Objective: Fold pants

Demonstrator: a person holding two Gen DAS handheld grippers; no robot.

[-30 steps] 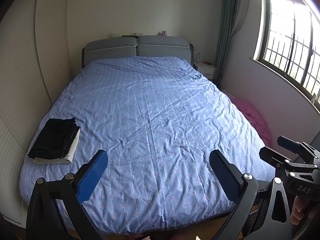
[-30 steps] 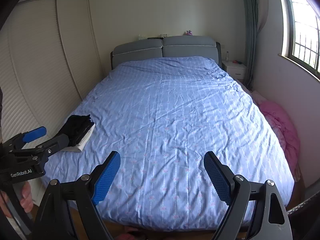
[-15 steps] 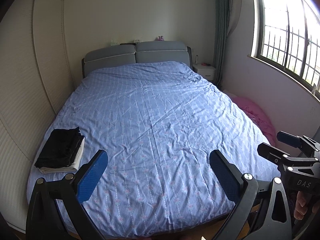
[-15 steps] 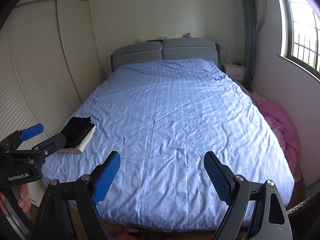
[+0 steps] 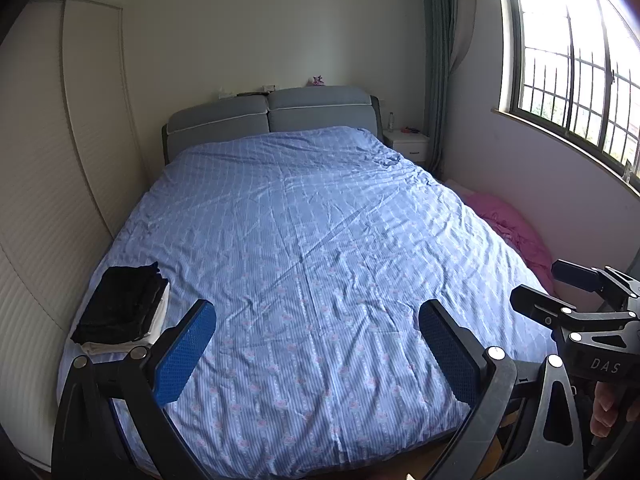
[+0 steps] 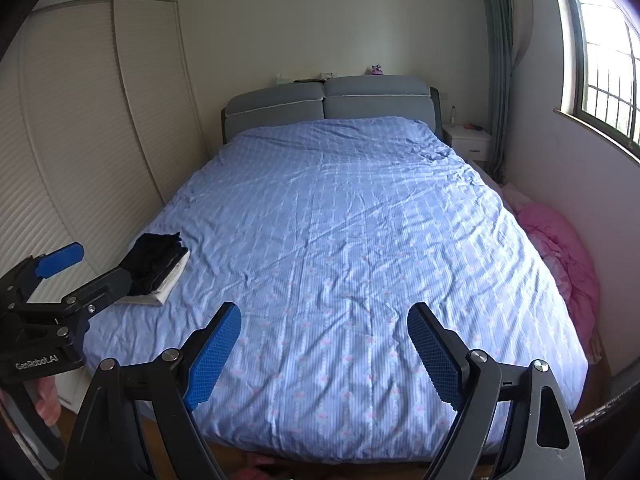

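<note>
Both grippers, left [image 5: 316, 344] and right [image 6: 324, 344], gape empty; pants [image 5: 120, 304] look folded, stacked at the bed [image 5: 320, 240] corner.

"DAS" stands on the right gripper [image 5: 576, 292] at 4 o'clock; "GenRobot.AI" on the left gripper [image 6: 80, 268] at 8 o'clock.

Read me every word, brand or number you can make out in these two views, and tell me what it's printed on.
"DAS": white letters on the black body of the right gripper, seen in the left wrist view.
"GenRobot.AI": white letters on the black body of the left gripper, seen in the right wrist view.
Small items on the grey padded headboard: too small to read.
</note>
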